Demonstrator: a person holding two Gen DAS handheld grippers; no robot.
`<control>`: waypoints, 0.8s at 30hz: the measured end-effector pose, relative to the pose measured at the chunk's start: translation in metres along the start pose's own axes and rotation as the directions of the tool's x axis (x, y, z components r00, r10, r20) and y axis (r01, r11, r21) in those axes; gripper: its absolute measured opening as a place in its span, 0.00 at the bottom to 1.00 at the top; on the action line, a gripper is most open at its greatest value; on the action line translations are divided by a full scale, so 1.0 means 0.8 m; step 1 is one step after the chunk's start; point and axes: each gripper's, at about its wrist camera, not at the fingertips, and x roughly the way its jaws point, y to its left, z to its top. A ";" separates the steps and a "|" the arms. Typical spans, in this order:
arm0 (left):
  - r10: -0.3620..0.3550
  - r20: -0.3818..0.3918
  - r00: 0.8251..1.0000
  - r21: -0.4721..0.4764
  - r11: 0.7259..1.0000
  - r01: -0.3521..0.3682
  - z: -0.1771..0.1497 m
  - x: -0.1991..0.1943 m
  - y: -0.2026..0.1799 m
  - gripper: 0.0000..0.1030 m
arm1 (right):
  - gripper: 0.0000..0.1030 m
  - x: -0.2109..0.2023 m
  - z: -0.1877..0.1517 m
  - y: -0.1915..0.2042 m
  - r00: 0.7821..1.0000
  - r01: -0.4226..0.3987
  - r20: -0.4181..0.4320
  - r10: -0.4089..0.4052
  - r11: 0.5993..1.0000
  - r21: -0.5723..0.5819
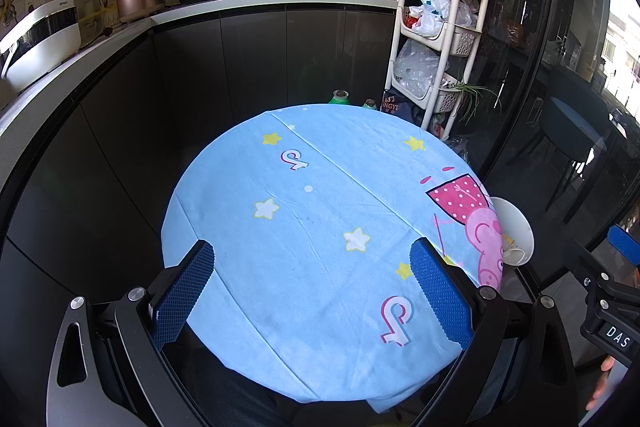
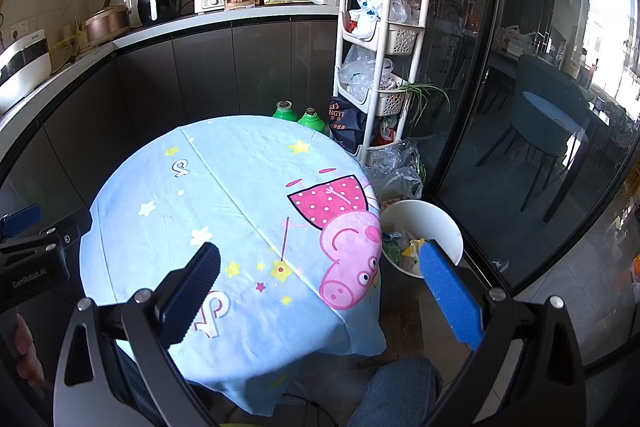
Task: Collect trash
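A round table under a light blue cartoon tablecloth [image 1: 320,211] [image 2: 224,211] fills both views, and no loose trash shows on it. A white bin [image 2: 440,223] [image 1: 516,227] stands on the floor at the table's right edge, with wrappers [image 2: 400,247] inside. My left gripper [image 1: 312,267] hovers open over the near part of the table, nothing between its blue pads. My right gripper [image 2: 320,279] is open too, held over the table's near right edge; its right pad [image 2: 448,291] overlaps the bin in view.
A white shelf rack [image 2: 380,27] with plastic bags stands behind the table on the right, beside a dark glass door [image 2: 520,107]. Two green bottles [image 2: 298,115] sit on the floor behind the table. A counter [image 1: 240,7] with appliances runs along the back. A person's knee [image 2: 396,391] is below.
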 end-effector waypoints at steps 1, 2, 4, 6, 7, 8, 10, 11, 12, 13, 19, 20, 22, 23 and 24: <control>0.000 0.000 1.000 0.000 1.000 0.000 0.000 0.000 0.000 0.92 | 0.97 0.000 0.000 0.000 1.000 -0.001 0.000 0.001 1.000 -0.001; 0.000 0.000 1.000 0.000 1.000 0.000 0.000 0.000 0.000 0.92 | 0.97 0.000 0.000 0.000 1.000 0.000 0.001 0.000 1.000 -0.003; 0.000 0.000 1.000 -0.001 1.000 0.000 0.000 0.000 0.000 0.92 | 0.97 0.000 0.000 0.001 1.000 -0.001 -0.001 0.001 1.000 -0.002; 0.000 0.000 1.000 0.000 1.000 0.000 0.000 -0.001 -0.001 0.92 | 0.97 0.000 -0.001 0.003 1.000 -0.001 -0.001 0.001 1.000 -0.004; 0.000 0.000 1.000 -0.001 1.000 0.000 0.000 -0.001 -0.001 0.92 | 0.97 0.002 -0.002 0.001 1.000 -0.004 -0.001 0.004 1.000 -0.005; 0.000 0.000 1.000 -0.001 1.000 0.000 0.000 -0.001 -0.001 0.92 | 0.97 0.002 -0.002 0.003 1.000 -0.005 -0.002 0.005 1.000 -0.006; 0.000 0.000 1.000 -0.001 1.000 0.000 0.000 -0.001 -0.001 0.92 | 0.97 0.002 -0.002 0.003 1.000 -0.004 -0.003 0.004 1.000 -0.006; -0.001 0.000 1.000 0.000 1.000 0.001 0.000 -0.001 -0.001 0.92 | 0.97 0.002 -0.003 0.003 1.000 -0.004 -0.003 0.004 1.000 -0.007; 0.001 0.000 1.000 0.001 1.000 -0.001 0.000 -0.001 -0.001 0.92 | 0.97 0.002 -0.002 0.002 1.000 -0.005 -0.003 0.005 1.000 -0.006; 0.004 0.000 1.000 0.000 1.000 -0.004 0.000 -0.001 -0.001 0.92 | 0.97 0.002 -0.002 0.002 1.000 -0.005 -0.003 0.005 1.000 -0.006; 0.001 0.002 1.000 0.005 1.000 -0.001 -0.002 0.000 -0.002 0.92 | 0.97 0.002 -0.002 0.002 1.000 -0.004 -0.003 0.004 1.000 -0.007; 0.001 0.002 1.000 0.006 1.000 -0.001 -0.003 0.002 -0.002 0.92 | 0.97 0.002 -0.003 0.003 1.000 -0.004 -0.003 0.004 1.000 -0.007; 0.001 0.003 1.000 0.004 1.000 -0.001 -0.003 0.002 -0.001 0.92 | 0.97 0.003 -0.003 0.003 1.000 -0.005 -0.003 0.005 1.000 -0.006; 0.001 0.003 1.000 0.003 1.000 -0.001 -0.003 0.002 -0.001 0.92 | 0.97 0.003 -0.002 0.002 1.000 -0.005 -0.003 0.005 1.000 -0.007; 0.001 0.003 1.000 0.003 1.000 -0.001 -0.004 0.003 0.000 0.92 | 0.97 0.003 -0.003 0.002 1.000 -0.005 -0.004 0.005 1.000 -0.007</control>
